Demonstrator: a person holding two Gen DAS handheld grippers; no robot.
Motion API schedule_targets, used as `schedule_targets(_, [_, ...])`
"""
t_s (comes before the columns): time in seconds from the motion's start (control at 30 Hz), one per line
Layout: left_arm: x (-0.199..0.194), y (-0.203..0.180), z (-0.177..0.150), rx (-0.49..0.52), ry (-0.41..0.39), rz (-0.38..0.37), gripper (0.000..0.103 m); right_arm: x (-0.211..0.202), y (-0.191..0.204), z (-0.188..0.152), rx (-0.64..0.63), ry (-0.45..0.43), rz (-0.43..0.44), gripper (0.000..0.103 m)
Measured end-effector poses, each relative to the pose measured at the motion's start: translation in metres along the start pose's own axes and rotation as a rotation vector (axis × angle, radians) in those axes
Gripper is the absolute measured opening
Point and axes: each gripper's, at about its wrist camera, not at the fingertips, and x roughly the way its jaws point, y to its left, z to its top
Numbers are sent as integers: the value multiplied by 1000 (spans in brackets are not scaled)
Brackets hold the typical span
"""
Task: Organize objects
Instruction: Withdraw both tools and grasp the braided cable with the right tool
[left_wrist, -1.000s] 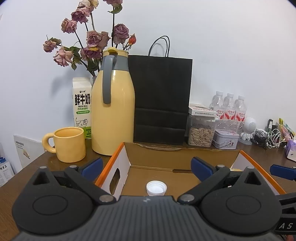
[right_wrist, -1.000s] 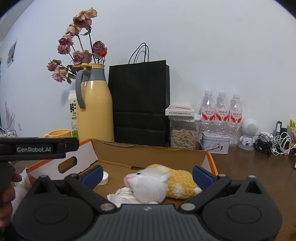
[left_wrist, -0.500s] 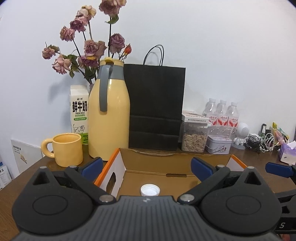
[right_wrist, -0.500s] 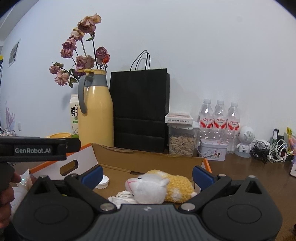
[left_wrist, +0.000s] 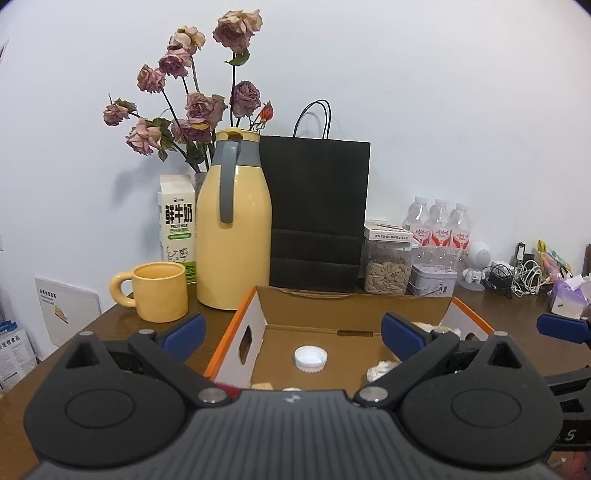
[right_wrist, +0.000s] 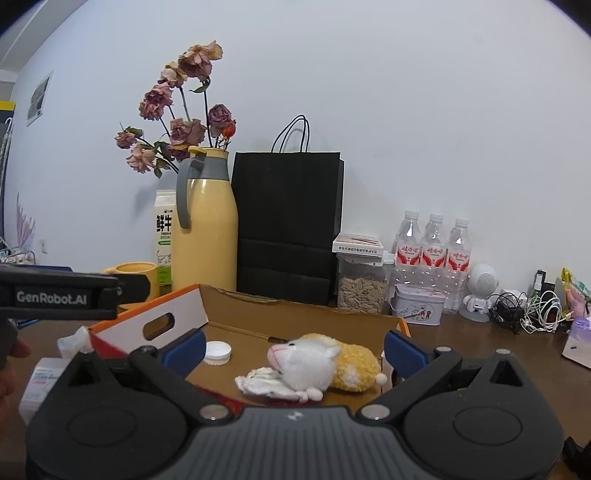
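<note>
An open cardboard box (left_wrist: 354, 306) with orange edges sits on the brown table; it also shows in the right wrist view (right_wrist: 295, 314). Inside lie a white bottle cap (left_wrist: 310, 359), a yellow-and-white plush toy (right_wrist: 325, 363) and a white cloth (right_wrist: 258, 380). The cap also shows in the right wrist view (right_wrist: 218, 352). My left gripper (left_wrist: 293, 332) is open and empty, above the box's near side. My right gripper (right_wrist: 293, 349) is open and empty, above the plush toy.
A yellow thermos (left_wrist: 232, 229), yellow mug (left_wrist: 157, 291), milk carton (left_wrist: 177, 225), dried roses (left_wrist: 192, 110) and black paper bag (left_wrist: 317, 218) stand behind the box. A seed jar (left_wrist: 388, 266), tin (left_wrist: 432, 284), water bottles (left_wrist: 437, 225) and cables (left_wrist: 517, 273) stand at the right.
Both grippers have drawn back and up from the box, so the box and the things behind it look smaller and lower. Both stay open.
</note>
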Motion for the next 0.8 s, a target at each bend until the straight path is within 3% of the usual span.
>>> schedule_targets(0.37, [-44, 10, -10, 31, 35, -6, 103, -49, 1, -16, -20, 44, -7, 103])
schedule_targets(0.8, [-74, 33, -36, 44, 126, 8, 103, -87, -22, -60, -21, 151, -24, 103])
